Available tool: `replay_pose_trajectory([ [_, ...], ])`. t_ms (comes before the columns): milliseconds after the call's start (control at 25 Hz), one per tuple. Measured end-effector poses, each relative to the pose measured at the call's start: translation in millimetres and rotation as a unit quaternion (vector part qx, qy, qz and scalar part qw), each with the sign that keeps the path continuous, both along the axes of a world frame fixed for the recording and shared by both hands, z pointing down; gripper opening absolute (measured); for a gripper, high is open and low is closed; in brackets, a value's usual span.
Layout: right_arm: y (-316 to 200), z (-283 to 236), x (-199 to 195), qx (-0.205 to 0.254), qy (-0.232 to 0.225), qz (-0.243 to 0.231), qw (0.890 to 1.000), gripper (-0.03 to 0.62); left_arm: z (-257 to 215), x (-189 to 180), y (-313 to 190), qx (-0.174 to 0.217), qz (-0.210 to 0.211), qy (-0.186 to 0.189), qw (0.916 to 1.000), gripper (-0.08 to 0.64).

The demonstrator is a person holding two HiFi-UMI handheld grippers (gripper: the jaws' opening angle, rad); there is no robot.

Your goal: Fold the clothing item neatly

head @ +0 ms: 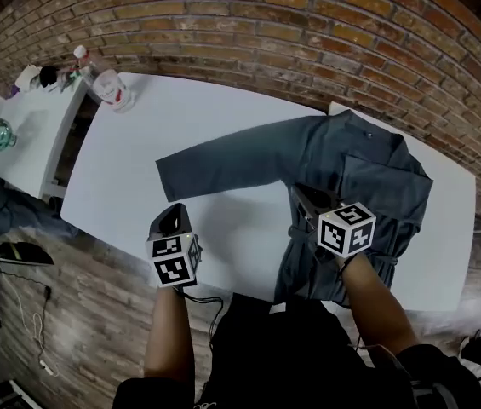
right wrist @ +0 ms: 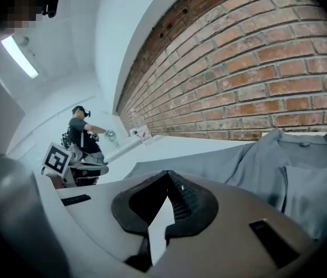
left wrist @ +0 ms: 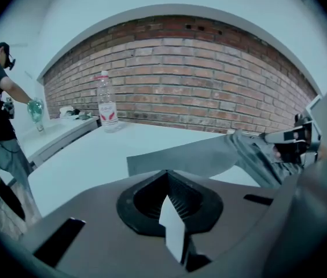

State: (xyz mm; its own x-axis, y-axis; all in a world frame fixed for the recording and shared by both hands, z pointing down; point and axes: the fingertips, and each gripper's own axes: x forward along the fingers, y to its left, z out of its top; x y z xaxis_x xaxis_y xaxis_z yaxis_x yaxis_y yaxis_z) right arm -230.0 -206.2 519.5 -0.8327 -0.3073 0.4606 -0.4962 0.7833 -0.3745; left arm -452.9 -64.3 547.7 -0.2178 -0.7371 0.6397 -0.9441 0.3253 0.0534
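One white worktop (head: 223, 113) carries it all, with the grey shirt (head: 368, 173) spread over its right half, collar toward the far edge and hem at the near edge. Its stretched-out sleeve (head: 223, 164) reaches toward the middle, not yet folded in. The right gripper (head: 308, 199) hangs over the shirt's near part, the left gripper (head: 170, 220) by the near edge just short of the cuff, both jaws pressed together on nothing. I'd worry shut jaws would only shove and rumple the cloth, or drag the hem off.
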Motion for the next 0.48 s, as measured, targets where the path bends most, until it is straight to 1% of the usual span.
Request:
replay_pose_trajectory([
  [120, 9.4, 2.3, -9.7, -0.001, 0.003, -0.015, 1.000, 0.002, 10.5, -35.1, 10.2, -0.033, -0.017, -0.020, 0.9991, -0.006],
  [240, 14.4, 4.9, -14.9, -0.002, 0.008, -0.020, 1.000, 0.002, 19.4, -62.1, 5.9, -0.056, -0.024, -0.031, 0.9977, -0.006],
  [400, 17.1, 7.9, -13.7, -0.004, 0.013, -0.010, 1.000, 0.002, 36.9, -87.4, -10.0, -0.083, -0.014, -0.057, 0.9949, -0.006],
  [480, 15.0, 7.6, -12.6, -0.009, 0.009, 0.002, 1.000, 0.002, 48.4, -95.9, -20.1, -0.095, -0.005, -0.058, 0.9938, -0.006],
])
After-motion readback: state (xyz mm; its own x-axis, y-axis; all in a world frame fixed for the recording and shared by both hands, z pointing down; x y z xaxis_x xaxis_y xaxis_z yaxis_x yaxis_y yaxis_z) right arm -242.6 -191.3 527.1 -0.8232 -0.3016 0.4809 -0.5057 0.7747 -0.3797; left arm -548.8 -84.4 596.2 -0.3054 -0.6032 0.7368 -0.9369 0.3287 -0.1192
